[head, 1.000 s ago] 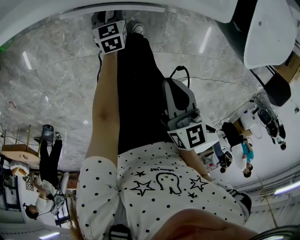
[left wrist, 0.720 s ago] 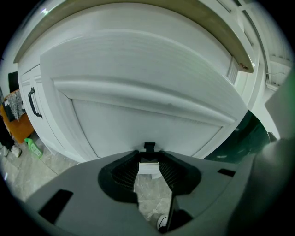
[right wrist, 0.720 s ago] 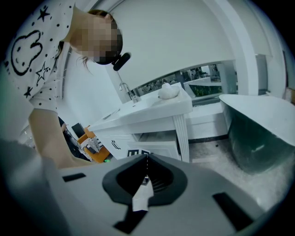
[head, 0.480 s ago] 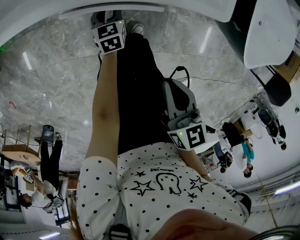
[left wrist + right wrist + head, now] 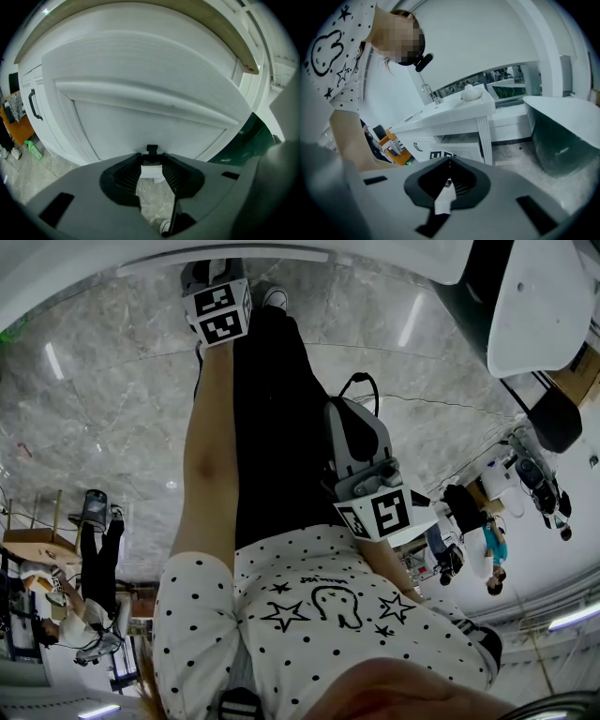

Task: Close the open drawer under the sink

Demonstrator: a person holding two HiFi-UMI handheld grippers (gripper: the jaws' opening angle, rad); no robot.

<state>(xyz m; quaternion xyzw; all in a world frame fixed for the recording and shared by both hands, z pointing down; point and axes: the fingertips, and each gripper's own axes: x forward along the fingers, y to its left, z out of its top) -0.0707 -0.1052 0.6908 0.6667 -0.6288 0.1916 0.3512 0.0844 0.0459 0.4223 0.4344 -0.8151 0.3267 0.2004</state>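
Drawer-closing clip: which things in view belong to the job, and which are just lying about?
Job:
- white drawer front, close ahead of the left gripper
- left gripper, jaws apart, empty

Lying about:
- green bottle on the floor
- white lump on the sink counter
- right gripper, shut, away from the drawer

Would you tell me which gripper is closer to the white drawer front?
The left gripper, close before the drawer front; the right gripper is back beside the person's leg.

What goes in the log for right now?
left gripper: jaws slightly apart, empty, facing white drawer front | right gripper: jaws together, empty
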